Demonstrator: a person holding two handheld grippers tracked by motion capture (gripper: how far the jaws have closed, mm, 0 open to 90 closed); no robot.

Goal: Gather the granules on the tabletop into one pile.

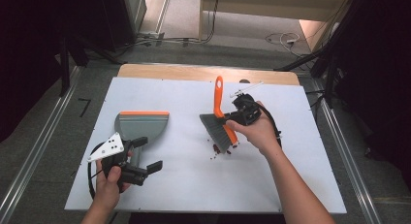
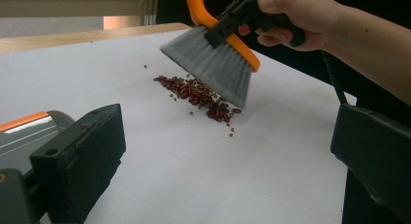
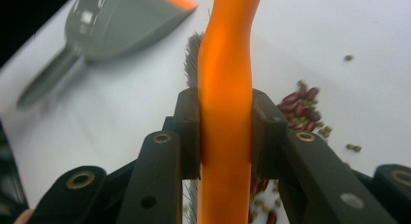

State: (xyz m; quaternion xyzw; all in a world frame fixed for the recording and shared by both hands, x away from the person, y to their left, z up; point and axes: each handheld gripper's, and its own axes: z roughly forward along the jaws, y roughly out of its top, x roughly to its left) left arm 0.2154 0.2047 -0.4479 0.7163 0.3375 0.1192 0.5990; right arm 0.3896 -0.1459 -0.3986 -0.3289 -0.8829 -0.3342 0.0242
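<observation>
A white tabletop [image 1: 194, 180] with a bare wooden strip along its far edge was seen from the high view, set on a grey floor between metal rails, with dark curtains at both sides and cables trailing on the floor beyond.

In the high view, a grey dustpan [image 1: 141, 127] with an orange lip lay at the left of the tabletop, just beside the left hand-held gripper [image 1: 145, 156], whose jaws were spread apart and held nothing. The right hand-held gripper [image 1: 231, 118] was pinched on the orange handle of a brush [image 1: 220, 120], whose grey bristles were tilted down toward the surface.

In the left gripper view, a small heap of dark red beans [image 2: 198, 95], with a few paler grains scattered near it, was shown touching the bristle tips. That heap appeared as mere specks from above.

In the right gripper view, the handle was seen clamped upright between both jaws, with the dustpan blurred beyond.
</observation>
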